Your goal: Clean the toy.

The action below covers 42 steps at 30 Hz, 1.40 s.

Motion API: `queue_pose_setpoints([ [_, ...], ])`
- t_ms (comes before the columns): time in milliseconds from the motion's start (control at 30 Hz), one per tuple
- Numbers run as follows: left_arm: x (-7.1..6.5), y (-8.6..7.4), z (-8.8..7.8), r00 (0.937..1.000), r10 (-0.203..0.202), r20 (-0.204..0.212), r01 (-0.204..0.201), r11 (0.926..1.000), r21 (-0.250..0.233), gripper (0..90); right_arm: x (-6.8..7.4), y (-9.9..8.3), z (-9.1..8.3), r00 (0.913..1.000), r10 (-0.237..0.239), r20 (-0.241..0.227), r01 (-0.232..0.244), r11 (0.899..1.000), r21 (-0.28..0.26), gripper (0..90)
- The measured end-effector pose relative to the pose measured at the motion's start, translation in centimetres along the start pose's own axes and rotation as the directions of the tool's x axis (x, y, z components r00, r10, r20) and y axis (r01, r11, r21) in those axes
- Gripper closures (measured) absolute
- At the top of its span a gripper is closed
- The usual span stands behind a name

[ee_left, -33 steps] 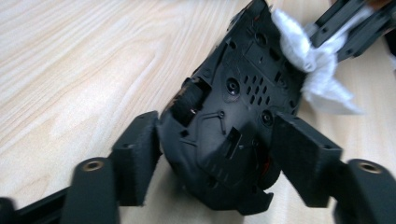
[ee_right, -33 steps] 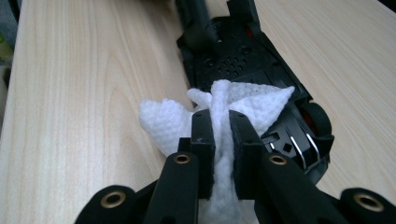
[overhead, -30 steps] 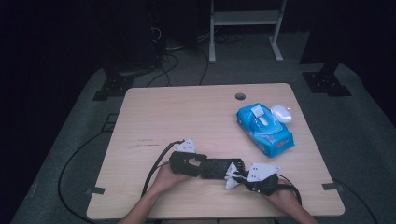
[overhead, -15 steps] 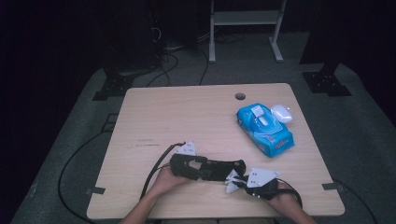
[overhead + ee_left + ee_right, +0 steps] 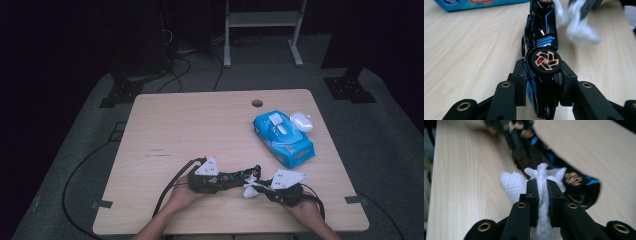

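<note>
A black and blue toy car with copper wheels lies on its side near the table's front edge. My left gripper has just closed its jaws on the car's rear, and the pads press both sides of it. My right gripper is shut on a crumpled white wipe. The wipe sits against the car's far end. The two grippers face each other along the car, and a hand holds each.
A blue wipes packet lies at the right of the wooden table, with a small white object beside it. A cable hole sits near the far edge. Cables trail from the grippers off the front left.
The right gripper with the wipe has shifted slightly to the right beside the car's end. The left hand and the car stay in about the same place.
</note>
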<state>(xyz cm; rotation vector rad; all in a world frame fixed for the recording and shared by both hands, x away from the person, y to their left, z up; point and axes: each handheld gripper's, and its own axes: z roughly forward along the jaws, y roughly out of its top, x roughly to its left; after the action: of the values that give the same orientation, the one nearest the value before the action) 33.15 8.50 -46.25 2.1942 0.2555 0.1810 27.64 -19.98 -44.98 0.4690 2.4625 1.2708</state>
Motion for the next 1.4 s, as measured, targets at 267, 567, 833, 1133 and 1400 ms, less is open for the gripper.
queue_pose_setpoints([
  [267, 0.0, 0.0, 0.2, 0.9998, 0.001, -0.02, -0.001, 0.9999, -0.012, 65.5, -0.8, 3.7, 0.2, 0.9964, 0.083, -0.019, -0.085, 0.991, -0.103, 80.7],
  [567, 0.2, -0.3, 0.0, 0.9998, -0.006, -0.019, 0.005, 0.9997, -0.022, 65.8, -0.7, 6.8, 5.9, 0.9828, 0.153, -0.104, -0.151, 0.988, 0.025, 80.2],
  [833, 0.0, -0.2, 0.0, 0.9995, 0.001, -0.03, -0.002, 0.9998, -0.019, 65.8, -2.6, 5.1, 3.6, 0.9723, 0.233, -0.02, -0.232, 0.972, 0.043, 80.3],
  [1133, 0.2, -0.4, -0.2, 0.9998, -0.005, -0.022, 0.004, 0.9997, -0.024, 65.9, -1.1, 6.7, 5.8, 0.9795, 0.186, -0.078, -0.184, 0.982, 0.028, 80.0],
  [1400, 0.1, -0.3, -0.2, 0.9996, -0.008, -0.029, 0.008, 0.9998, -0.02, 65.7, -2.1, 5.5, 4.6, 0.9647, 0.262, -0.03, -0.261, 0.965, 0.015, 80.0],
])
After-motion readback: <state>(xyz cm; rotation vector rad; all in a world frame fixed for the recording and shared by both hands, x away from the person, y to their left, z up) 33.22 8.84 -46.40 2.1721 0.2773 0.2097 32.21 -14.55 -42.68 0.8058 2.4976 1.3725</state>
